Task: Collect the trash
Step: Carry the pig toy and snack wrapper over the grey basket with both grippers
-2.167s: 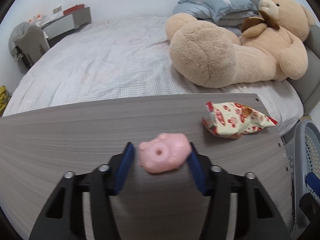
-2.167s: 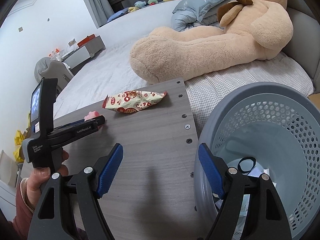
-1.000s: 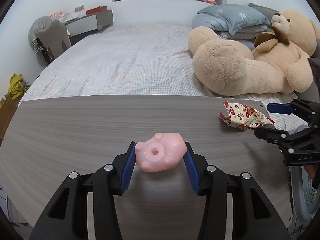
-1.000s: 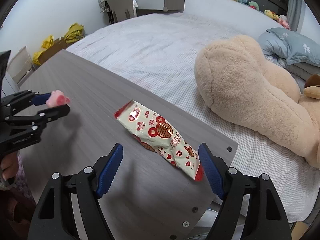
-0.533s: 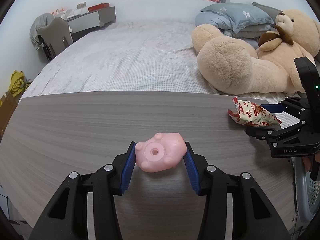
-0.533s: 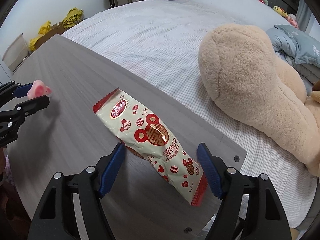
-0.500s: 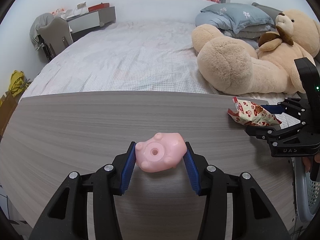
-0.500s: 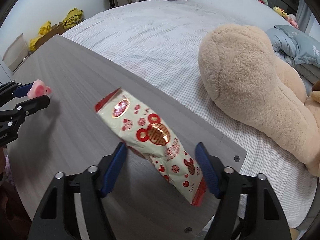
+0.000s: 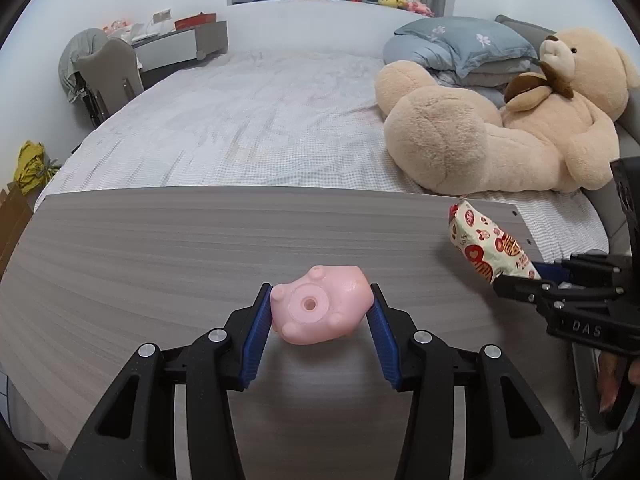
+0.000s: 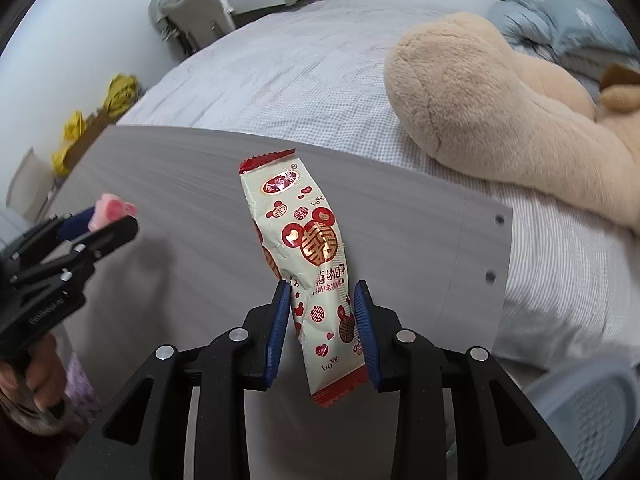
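Observation:
My left gripper [image 9: 318,312] is shut on a pink pig toy [image 9: 320,310] and holds it just above the grey wooden table [image 9: 160,248]. My right gripper [image 10: 322,312] is shut on a white and red snack wrapper [image 10: 308,248], lifted off the table and standing tilted between the pads. The wrapper also shows in the left wrist view [image 9: 484,246], at the table's right end, with the right gripper [image 9: 532,276] behind it. The left gripper with the pig [image 10: 110,210] shows at the left of the right wrist view.
A grey perforated bin [image 10: 592,412] stands off the table's right end. Behind the table is a bed [image 9: 260,128] with a large teddy bear [image 9: 500,140] and pillows [image 9: 460,44]. A chair [image 9: 108,72] and a desk stand at the far left.
My right gripper has closed on the snack wrapper and lifted it off the table, tipping it upright. My left gripper still holds the pink pig in the same spot.

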Motion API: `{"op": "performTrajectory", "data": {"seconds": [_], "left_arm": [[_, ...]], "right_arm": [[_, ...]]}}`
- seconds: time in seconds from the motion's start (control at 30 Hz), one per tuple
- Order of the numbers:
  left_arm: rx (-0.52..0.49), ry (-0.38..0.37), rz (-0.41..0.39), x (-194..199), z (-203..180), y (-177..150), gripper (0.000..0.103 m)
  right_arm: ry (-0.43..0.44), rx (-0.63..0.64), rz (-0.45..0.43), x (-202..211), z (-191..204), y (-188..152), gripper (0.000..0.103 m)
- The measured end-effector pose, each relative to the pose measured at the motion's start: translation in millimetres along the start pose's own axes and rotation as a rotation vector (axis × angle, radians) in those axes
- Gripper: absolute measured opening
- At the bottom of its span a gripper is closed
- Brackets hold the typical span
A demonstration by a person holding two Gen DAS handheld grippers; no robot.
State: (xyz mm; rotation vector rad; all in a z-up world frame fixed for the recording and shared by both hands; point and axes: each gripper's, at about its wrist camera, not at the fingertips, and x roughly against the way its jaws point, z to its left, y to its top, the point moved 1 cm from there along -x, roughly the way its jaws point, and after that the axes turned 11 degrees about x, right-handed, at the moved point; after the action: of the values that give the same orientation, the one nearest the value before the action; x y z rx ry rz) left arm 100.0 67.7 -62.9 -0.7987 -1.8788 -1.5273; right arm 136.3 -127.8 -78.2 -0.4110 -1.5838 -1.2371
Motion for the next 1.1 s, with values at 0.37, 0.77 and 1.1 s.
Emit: {"op": "performTrajectory", "data": {"seconds": [0.37, 0.77, 1.1], "left_arm": [[-0.051, -0.101, -0.022, 38, -25, -19, 0.046], [-0.210, -0.195, -0.012, 63, -114, -49, 0.046], [-0.329, -0.262, 0.017, 67, -195, -73, 0.046]], "right_arm": [[-0.095, -0.305, -0.126, 70, 18, -71, 0.032], [-0.309, -0.476, -0.207, 145, -4, -154, 0.032], [-0.436, -0.562, -0.225, 169, -34, -199, 0.032]]}}
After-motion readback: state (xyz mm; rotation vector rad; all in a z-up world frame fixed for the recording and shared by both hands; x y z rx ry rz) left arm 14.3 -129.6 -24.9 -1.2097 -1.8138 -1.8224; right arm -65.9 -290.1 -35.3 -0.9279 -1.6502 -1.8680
